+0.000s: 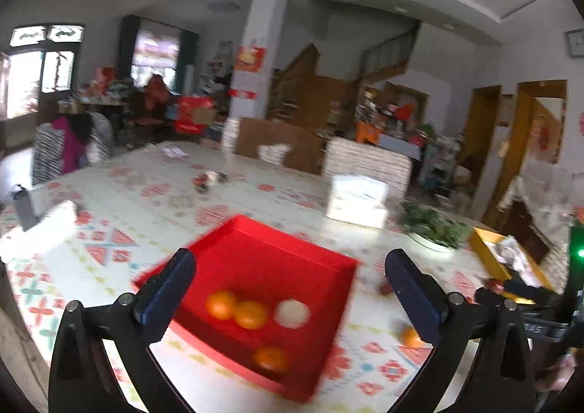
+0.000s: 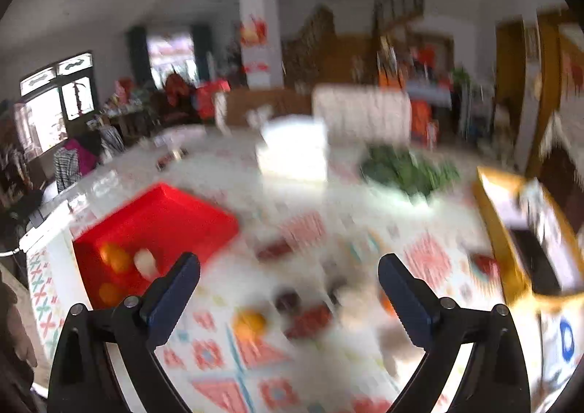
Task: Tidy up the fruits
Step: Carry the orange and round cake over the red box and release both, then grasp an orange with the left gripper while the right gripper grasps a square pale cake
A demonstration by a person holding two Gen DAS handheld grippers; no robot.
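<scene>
A red tray lies on the patterned table and holds three oranges and a pale round fruit. My left gripper is open and empty above the tray. One orange lies on the table right of the tray. In the blurred right wrist view, my right gripper is open and empty above loose fruit: an orange, dark red fruits and a dark round one. The red tray sits to its left.
A white box and a plate of greens stand behind the tray. A yellow box stands at the right edge of the table. Chairs line the far side. The right gripper's body shows at the right.
</scene>
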